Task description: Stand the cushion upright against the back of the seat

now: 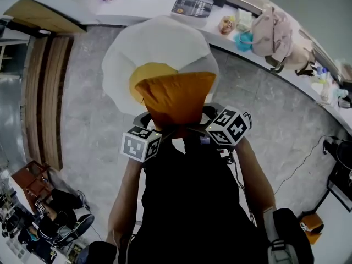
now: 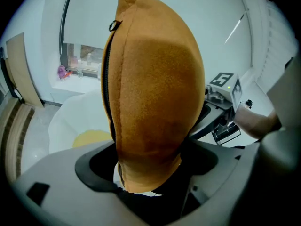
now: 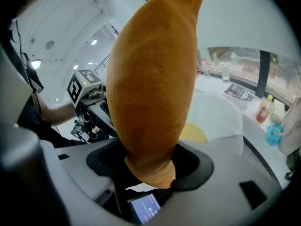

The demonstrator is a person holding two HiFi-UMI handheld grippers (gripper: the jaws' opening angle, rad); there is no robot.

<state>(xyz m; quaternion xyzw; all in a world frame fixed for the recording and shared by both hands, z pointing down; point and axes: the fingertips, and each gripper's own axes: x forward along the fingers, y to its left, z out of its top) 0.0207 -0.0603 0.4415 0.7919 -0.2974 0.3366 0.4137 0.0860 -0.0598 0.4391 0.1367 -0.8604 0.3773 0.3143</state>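
Two claws share the load: the left claw (image 2: 150, 171) and the right claw (image 3: 151, 171) are each clenched on one corner of the plump orange-brown fleece cushion (image 1: 176, 95). The cushion is held out in the air over the near edge of the round white padded seat (image 1: 165, 37) with the yellow centre, and it rests on nothing yet. Each grip takes only a pinch of fabric, so I'd worry that a corner could slide out. The cushion might also flop forward if it is let go before it leans on the seat's back. Along the white counter (image 1: 143, 4) beyond, a teal cup (image 1: 245, 40) and a beige bag (image 1: 278, 34) stand; I cannot make out what is in them.
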